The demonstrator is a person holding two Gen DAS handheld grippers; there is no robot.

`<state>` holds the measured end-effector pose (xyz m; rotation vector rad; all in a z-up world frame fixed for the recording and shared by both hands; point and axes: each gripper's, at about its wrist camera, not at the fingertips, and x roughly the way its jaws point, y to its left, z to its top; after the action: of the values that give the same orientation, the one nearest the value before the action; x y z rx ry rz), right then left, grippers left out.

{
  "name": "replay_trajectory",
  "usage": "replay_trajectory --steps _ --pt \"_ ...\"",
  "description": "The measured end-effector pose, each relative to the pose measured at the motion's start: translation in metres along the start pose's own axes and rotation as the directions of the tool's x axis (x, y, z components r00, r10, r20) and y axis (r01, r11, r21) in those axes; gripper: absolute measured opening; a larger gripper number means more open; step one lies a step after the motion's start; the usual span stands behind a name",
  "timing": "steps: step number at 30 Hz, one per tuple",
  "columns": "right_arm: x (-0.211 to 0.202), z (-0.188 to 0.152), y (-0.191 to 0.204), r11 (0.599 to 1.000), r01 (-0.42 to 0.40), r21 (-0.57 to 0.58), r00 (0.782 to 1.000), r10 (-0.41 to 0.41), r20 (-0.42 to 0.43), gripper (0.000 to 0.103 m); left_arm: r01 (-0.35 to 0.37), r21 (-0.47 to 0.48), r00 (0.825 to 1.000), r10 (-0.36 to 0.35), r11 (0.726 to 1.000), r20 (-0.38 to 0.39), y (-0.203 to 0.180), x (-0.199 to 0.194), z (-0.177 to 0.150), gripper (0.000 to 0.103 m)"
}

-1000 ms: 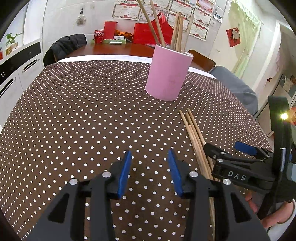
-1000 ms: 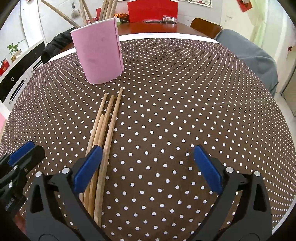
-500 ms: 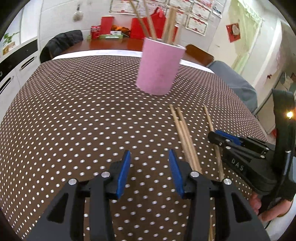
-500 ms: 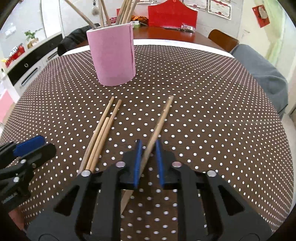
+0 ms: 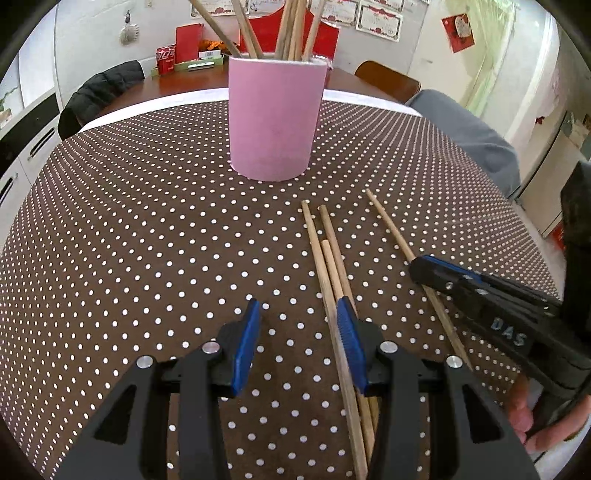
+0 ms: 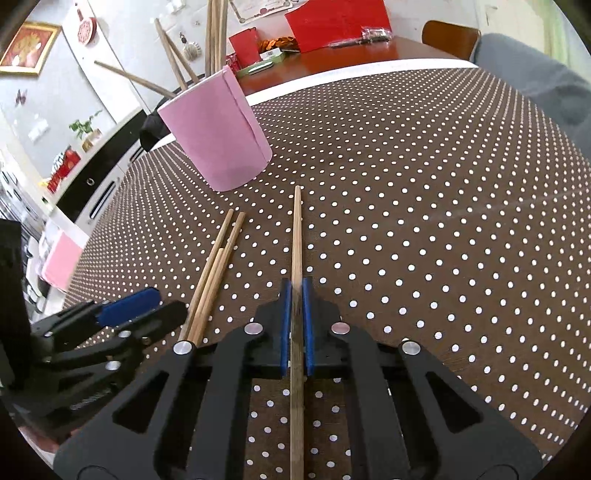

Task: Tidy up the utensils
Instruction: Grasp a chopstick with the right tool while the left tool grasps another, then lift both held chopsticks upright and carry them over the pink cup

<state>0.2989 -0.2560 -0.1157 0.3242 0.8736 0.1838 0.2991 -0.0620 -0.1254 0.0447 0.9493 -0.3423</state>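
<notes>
Chopsticks: one chopstick (image 6: 296, 236) clamped between blue pads of right hand-held gripper (image 6: 296, 291), running straight up frame centre in right wrist view, tip pointing past the pink cup (image 6: 218, 136) at upper left. A second ago this gripper stood wide over the bundle with nothing pinched; its jaws have just closed on that stick, now split off to the right of the rest. Three loose chopsticks (image 6: 216, 266) lie side by side on the bench (image 6: 443, 184), lower left of centre, just beside the held one, not touching it.

Left wrist view: left hand-held gripper (image 5: 297, 321) half open, nothing between the pads; width about the same as before. Its right pad sits over the three loose sticks (image 5: 325, 251), which run under it; touching or not, cannot tell. Earlier the sticks sat further right of this gripper and the cup was right of centre; now cup (image 5: 277, 118) is top centre, closer, with more chopsticks (image 5: 291, 26) standing in it. Right gripper (image 5: 421, 266) enters from lower right with the held stick (image 5: 388, 225) angled up-left, tip short of the cup. Fingers (image 5: 532, 424) visible at bottom right corner.

Around: dotted brown cloth on bench, wooden table (image 5: 184, 79) behind with red boxes (image 5: 186, 37), dark jacket (image 5: 99, 88) on chair upper left, grey seat (image 5: 465, 125) upper right. Path between held stick and cup is clear.
</notes>
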Motion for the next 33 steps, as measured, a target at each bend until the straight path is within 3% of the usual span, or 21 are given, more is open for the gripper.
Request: replay_trajectory --steps 5,9,15,16,17,18,33 --pt "-0.003 -0.001 0.002 1.0 -0.021 0.018 1.0 0.021 0.001 0.007 -0.063 0.029 0.998 0.063 0.998 0.009 -0.006 0.006 0.005 0.052" --pt "-0.005 -0.005 0.004 0.999 -0.036 0.031 0.999 0.036 0.002 0.007 -0.13 0.063 0.992 0.13 0.99 0.005 -0.014 0.016 0.014 0.053" --pt "-0.007 -0.006 0.001 0.998 -0.045 0.039 0.999 0.045 0.002 0.007 -0.149 0.022 0.989 0.149 0.989 0.001 -0.017 0.025 0.027 0.054" --pt "-0.007 -0.006 0.0 0.998 -0.047 0.04 0.999 0.047 0.002 0.007 -0.149 0.023 0.989 0.149 0.989 0.004 -0.017 0.026 0.029 0.048" --pt "-0.008 -0.005 -0.001 0.998 -0.048 0.04 0.999 0.048 0.002 0.007 -0.151 0.024 0.989 0.15 0.988 0.012 -0.018 0.027 0.03 0.019" --pt "-0.009 -0.005 -0.003 0.998 -0.049 0.04 0.999 0.049 0.001 0.007 -0.163 0.025 0.986 0.163 0.986 0.021 -0.017 0.027 0.031 0.008" --pt "-0.01 -0.006 0.007 0.999 -0.035 0.021 0.999 0.035 0.017 0.006 -0.092 -0.013 0.995 0.092 0.996 0.047 0.004 0.017 0.017 0.006"
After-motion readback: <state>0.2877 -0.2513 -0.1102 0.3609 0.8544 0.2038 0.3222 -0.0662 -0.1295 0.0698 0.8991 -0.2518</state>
